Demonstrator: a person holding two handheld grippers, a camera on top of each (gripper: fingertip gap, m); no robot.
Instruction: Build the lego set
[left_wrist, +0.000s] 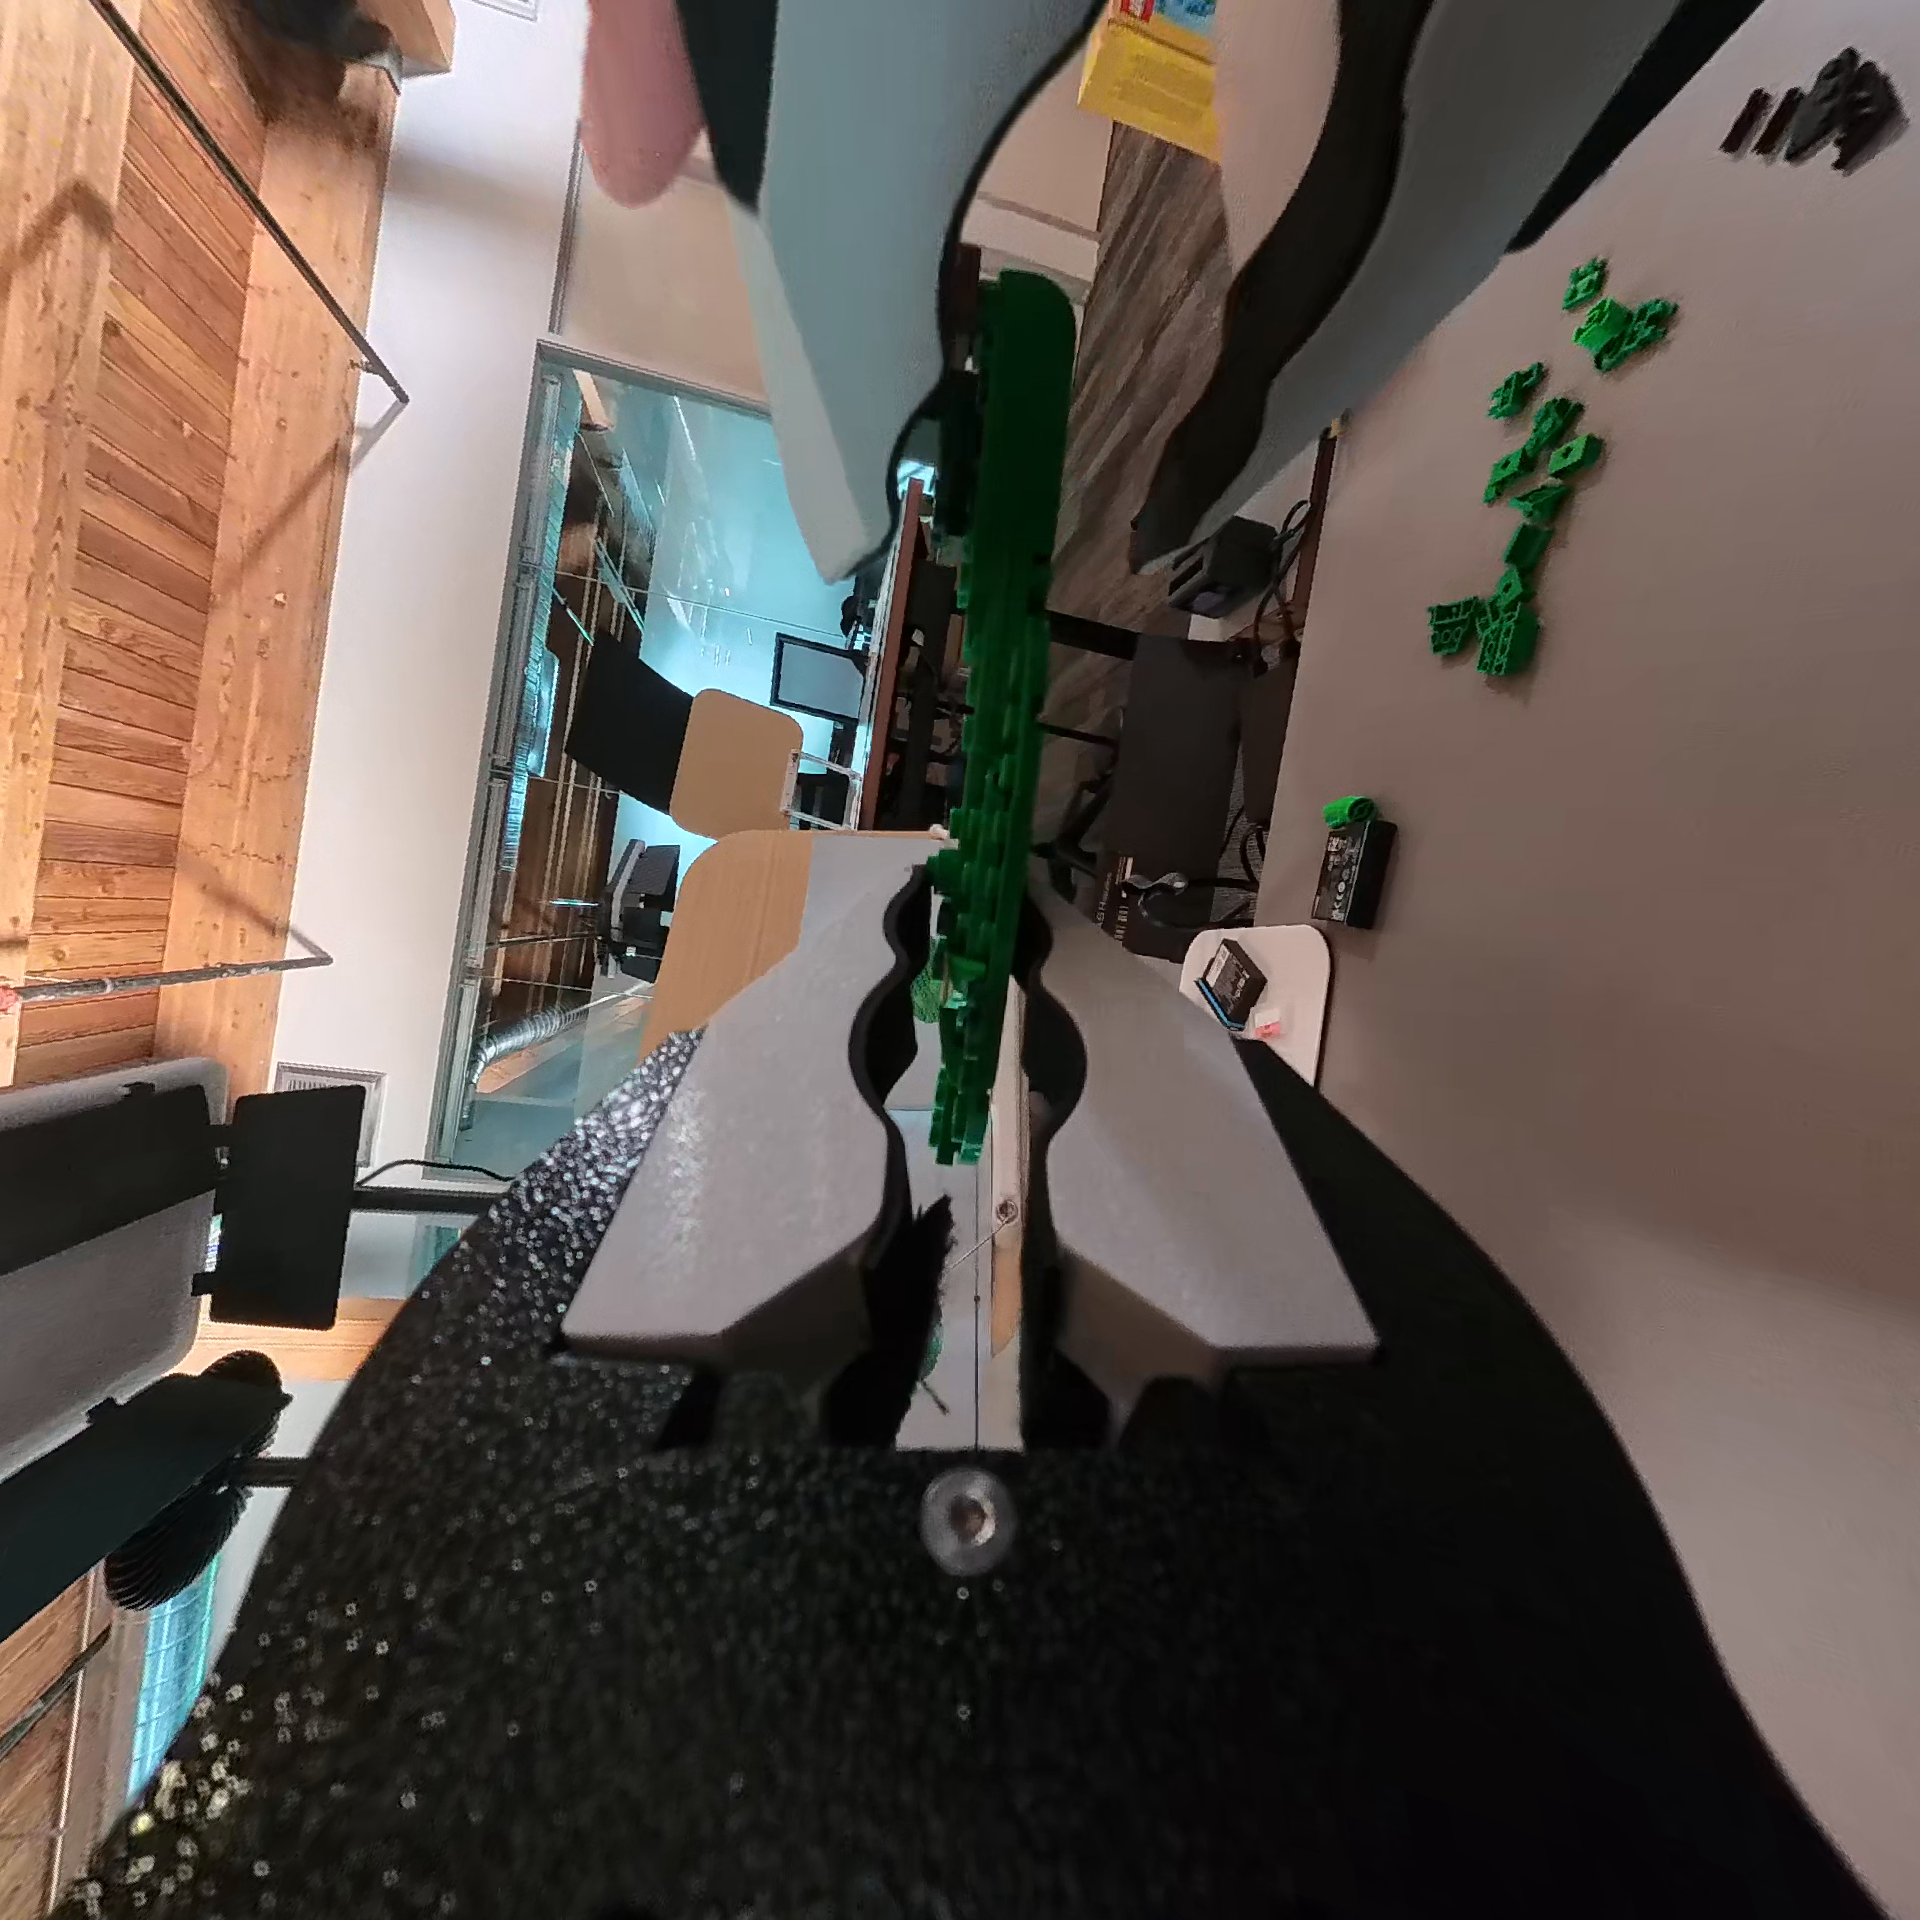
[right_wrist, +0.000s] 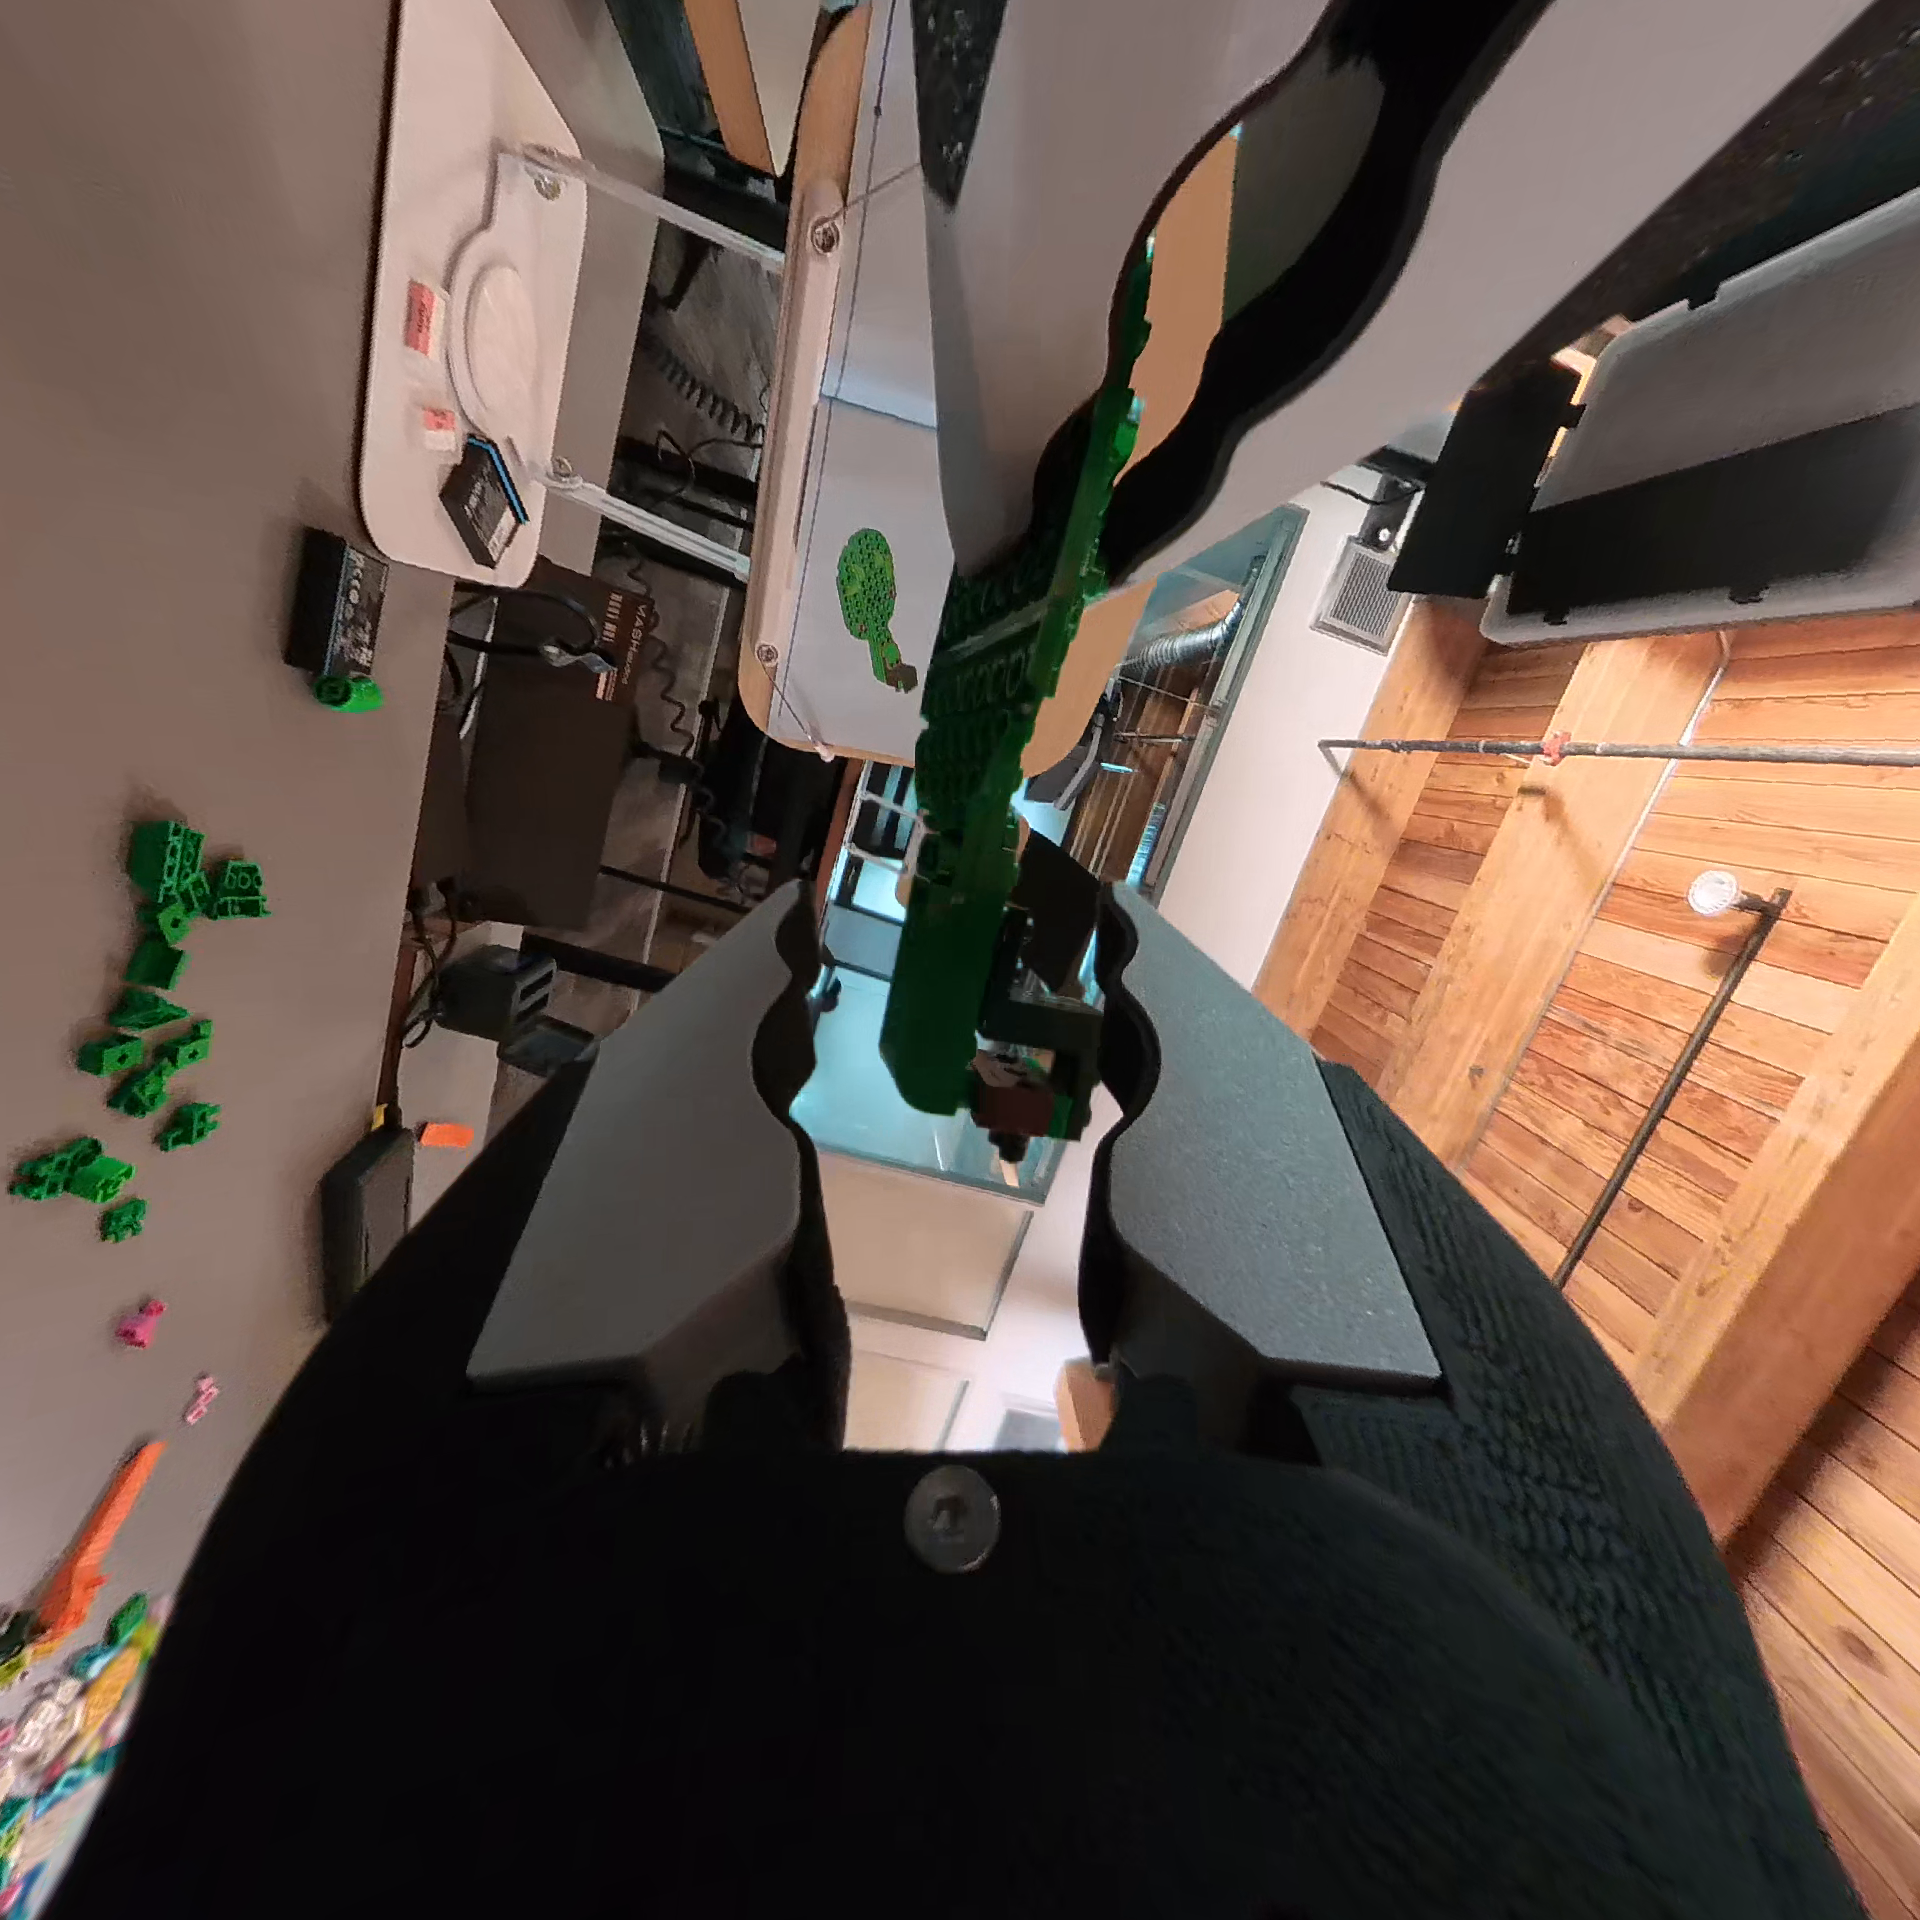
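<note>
Left gripper (left_wrist: 971, 966) jaws clamped on green lego plate (left_wrist: 1003, 665), held edge-on in air. Right gripper (right_wrist: 961, 1023) jaws parted around plate's far end, brown piece (right_wrist: 1013, 1107) between them. Close squarely, keep plate steady. Loose green bricks (left_wrist: 1522, 488) at 2 o'clock on surface (left_wrist: 1662, 1039).

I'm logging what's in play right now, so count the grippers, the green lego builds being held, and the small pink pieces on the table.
grippers: 2 (left gripper, right gripper)
green lego build: 1
pink pieces: 2
Total: 5
</note>
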